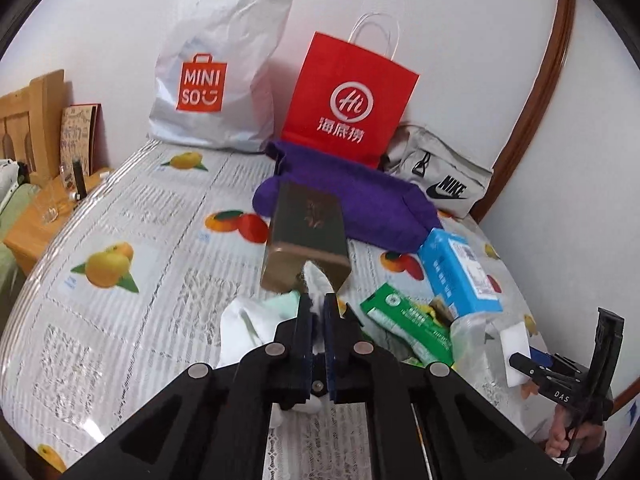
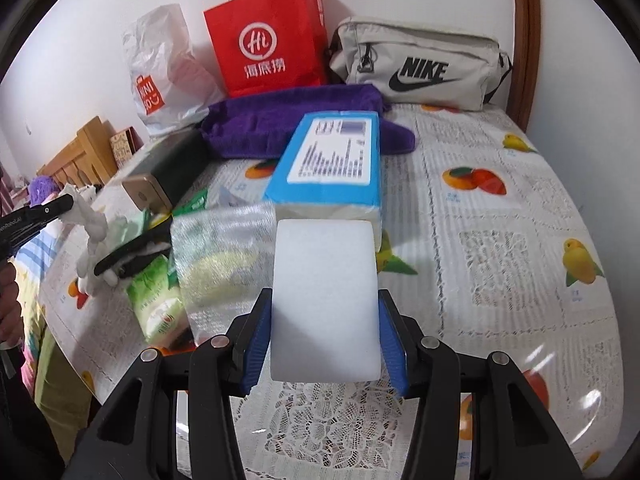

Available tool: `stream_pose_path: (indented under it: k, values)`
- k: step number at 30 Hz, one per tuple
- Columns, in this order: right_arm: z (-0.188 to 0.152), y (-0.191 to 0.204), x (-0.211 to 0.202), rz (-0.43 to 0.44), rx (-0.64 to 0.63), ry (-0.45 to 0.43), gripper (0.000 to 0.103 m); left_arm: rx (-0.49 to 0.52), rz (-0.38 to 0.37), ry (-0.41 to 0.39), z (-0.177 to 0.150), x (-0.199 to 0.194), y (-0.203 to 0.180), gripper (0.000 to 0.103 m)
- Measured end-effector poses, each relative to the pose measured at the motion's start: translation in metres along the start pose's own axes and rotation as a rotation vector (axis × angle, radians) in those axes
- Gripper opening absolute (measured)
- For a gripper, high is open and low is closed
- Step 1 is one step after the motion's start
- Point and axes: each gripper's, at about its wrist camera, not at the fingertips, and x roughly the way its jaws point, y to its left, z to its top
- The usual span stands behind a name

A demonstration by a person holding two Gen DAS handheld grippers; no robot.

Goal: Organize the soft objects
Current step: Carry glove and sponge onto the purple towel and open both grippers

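Rightward, table (image 2: 500, 240) bare to edge; right gripper (image 2: 325, 344) clamps sponge (image 2: 325, 300).

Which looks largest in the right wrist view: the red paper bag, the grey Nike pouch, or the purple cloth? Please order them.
1. Purple cloth, widest across the picture.
2. Grey Nike pouch and red paper bag look about alike, so I do not rank them; all three stand at the table's far edge.

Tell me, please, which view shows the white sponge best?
The right wrist view: the sponge fills the centre, clamped in the right gripper. The left wrist view shows only a small piece at its edge.
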Motion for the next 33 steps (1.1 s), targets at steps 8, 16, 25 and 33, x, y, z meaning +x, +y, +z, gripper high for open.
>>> stream_pose_path:
  k: [8, 16, 25, 33]
  values:
    - [0.025, 0.002, -0.018, 0.024, 0.003, -0.043, 0.049, 0.018, 0.003, 0.002, 0.015, -0.001, -0.013, 0.006]
    - [0.062, 0.011, -0.015, 0.039, -0.037, -0.066, 0.049, 0.031, 0.019, 0.009, 0.036, 0.012, -0.026, 0.006]
    - [0.125, 0.017, 0.021, 0.057, -0.068, -0.069, 0.049, 0.038, 0.043, -0.002, 0.08, 0.033, -0.031, 0.006]
    - [0.181, 0.008, 0.068, 0.043, -0.057, -0.054, 0.049, 0.04, 0.039, 0.013, 0.121, 0.072, -0.029, 0.006]
